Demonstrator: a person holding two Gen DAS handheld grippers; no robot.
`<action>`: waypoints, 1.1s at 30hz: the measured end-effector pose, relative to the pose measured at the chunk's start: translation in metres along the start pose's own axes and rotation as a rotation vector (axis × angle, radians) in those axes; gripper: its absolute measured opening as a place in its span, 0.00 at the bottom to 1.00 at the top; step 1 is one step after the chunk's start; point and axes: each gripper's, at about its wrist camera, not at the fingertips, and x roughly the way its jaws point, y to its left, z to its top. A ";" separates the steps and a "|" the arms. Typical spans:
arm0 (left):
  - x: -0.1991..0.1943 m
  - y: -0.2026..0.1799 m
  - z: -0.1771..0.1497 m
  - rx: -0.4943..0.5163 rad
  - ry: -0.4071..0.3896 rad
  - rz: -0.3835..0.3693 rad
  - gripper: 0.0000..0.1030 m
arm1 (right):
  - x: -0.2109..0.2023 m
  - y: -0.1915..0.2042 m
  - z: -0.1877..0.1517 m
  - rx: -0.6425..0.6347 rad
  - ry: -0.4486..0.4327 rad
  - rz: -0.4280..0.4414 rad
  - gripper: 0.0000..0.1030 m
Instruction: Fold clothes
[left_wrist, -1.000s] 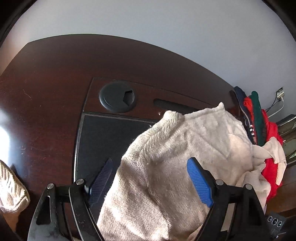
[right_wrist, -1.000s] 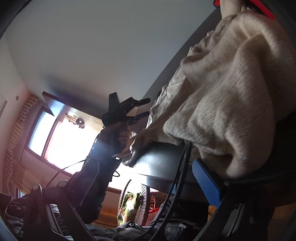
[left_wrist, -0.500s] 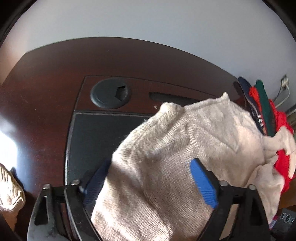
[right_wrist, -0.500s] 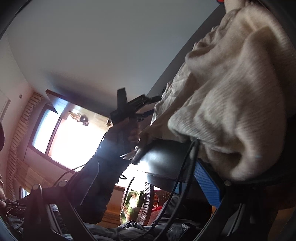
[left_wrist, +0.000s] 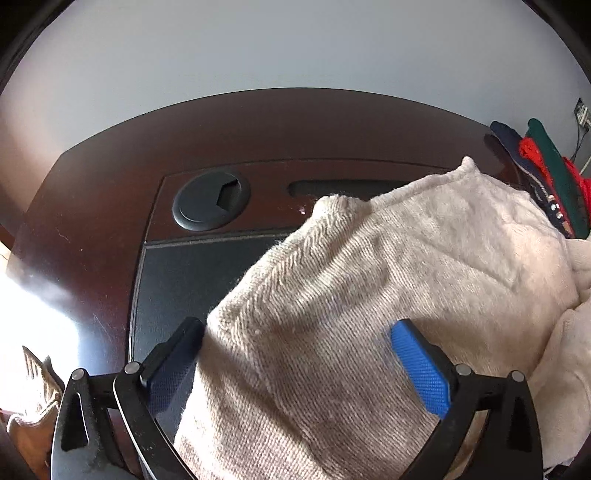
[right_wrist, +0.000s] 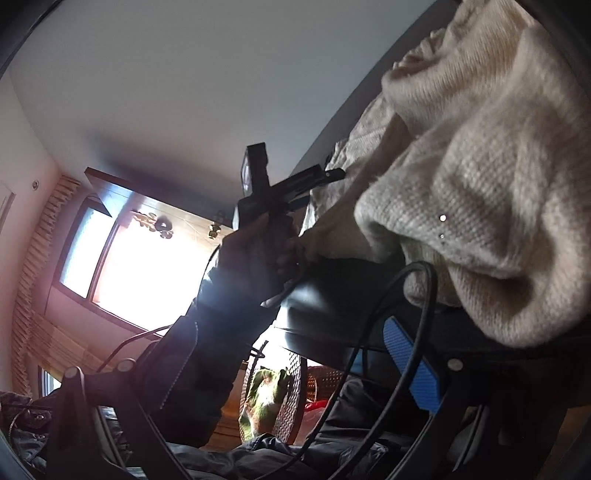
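A beige knit sweater (left_wrist: 388, 295) lies bunched on the dark wooden desk (left_wrist: 92, 206). My left gripper (left_wrist: 295, 365) is open, its two blue-padded fingers (left_wrist: 421, 369) wide apart on either side of a fold of the sweater, not pinching it. In the right wrist view the same sweater (right_wrist: 480, 177) hangs over the desk edge (right_wrist: 332, 295). My right gripper (right_wrist: 258, 373) sits low, below the desk edge, open and empty; its blue pad (right_wrist: 410, 365) is under the cloth. The left gripper (right_wrist: 317, 181) shows there reaching into the sweater.
A black leather inlay (left_wrist: 192, 280) and a round cable grommet (left_wrist: 210, 203) are set in the desk. Red, green and navy clothes (left_wrist: 546, 173) are piled at the right rear. A black cable (right_wrist: 413, 332) loops across the right view. A wicker basket (right_wrist: 284, 398) stands below.
My left gripper has moved forward and lower over the sweater, which now fills more of its view. The right view has shifted slightly; the sweater hangs closer.
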 end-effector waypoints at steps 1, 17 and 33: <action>0.000 0.001 0.002 0.000 0.008 -0.004 0.99 | -0.001 0.002 -0.001 -0.005 -0.005 -0.004 1.00; -0.055 0.080 -0.031 -0.183 -0.185 -0.028 0.11 | -0.073 0.081 0.112 -0.413 -0.181 -0.297 1.00; -0.061 0.083 -0.054 -0.301 -0.188 -0.130 0.11 | 0.108 -0.011 0.296 -0.438 0.301 -0.640 1.00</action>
